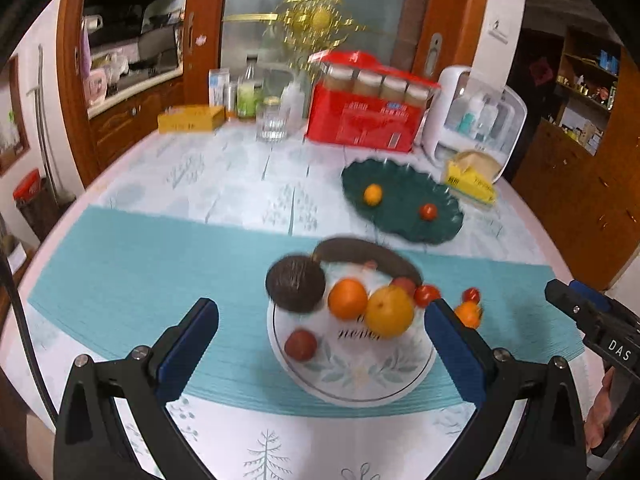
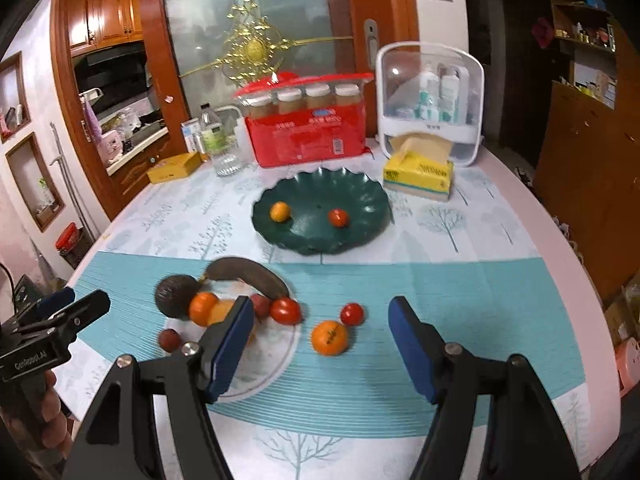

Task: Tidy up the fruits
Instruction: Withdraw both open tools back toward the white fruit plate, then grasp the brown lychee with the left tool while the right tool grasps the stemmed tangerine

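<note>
Both claws spread, empty; right claw (image 2: 322, 344) above mandarin (image 2: 329, 337), mat clear around

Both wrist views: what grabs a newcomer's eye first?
Probably the white plate on the teal mat, crowded with fruit: a dark avocado, a blackened banana, oranges and small red fruits. Behind it sits a dark green scalloped dish holding only a small orange and a tomato. Both pairs of tongs, left and right, stand open and empty in the foreground.
</note>
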Demonstrator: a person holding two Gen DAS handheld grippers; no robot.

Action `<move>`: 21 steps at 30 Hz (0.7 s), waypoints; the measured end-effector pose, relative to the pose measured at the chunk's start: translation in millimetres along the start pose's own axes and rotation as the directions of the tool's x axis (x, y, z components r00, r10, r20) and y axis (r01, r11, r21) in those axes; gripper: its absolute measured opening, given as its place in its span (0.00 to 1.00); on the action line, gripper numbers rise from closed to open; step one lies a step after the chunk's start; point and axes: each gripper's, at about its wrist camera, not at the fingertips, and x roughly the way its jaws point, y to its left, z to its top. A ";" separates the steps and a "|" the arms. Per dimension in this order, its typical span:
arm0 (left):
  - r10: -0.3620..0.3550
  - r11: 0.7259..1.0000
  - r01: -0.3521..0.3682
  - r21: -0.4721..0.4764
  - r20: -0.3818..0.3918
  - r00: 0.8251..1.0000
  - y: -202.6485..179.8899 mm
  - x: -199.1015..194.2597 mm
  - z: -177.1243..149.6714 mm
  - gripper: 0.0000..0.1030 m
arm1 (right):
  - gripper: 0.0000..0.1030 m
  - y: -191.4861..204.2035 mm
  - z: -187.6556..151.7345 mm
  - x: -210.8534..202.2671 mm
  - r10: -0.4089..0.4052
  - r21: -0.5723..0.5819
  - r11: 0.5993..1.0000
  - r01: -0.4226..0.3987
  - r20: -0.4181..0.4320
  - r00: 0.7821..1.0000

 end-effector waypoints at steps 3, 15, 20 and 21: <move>0.000 1.000 -0.001 -0.010 -0.046 0.999 5.8 23.6 -16.8 0.99 | 0.68 -5.3 -15.8 19.1 -0.005 0.009 1.000 0.005 -0.033 0.999; 0.015 0.997 -0.023 -0.077 -0.114 0.993 31.3 86.7 -39.4 0.79 | 0.68 -15.8 -46.3 89.4 -0.011 0.011 1.000 0.013 -0.139 0.990; -0.018 0.994 0.004 -0.107 -0.134 0.991 37.5 101.1 -40.3 0.58 | 0.68 -14.5 -49.3 106.0 -0.008 0.002 1.000 0.008 -0.152 0.988; -0.022 0.995 0.007 -0.103 -0.143 0.990 36.8 104.1 -40.4 0.57 | 0.67 -14.1 -49.7 108.1 -0.007 0.001 1.000 0.007 -0.153 0.988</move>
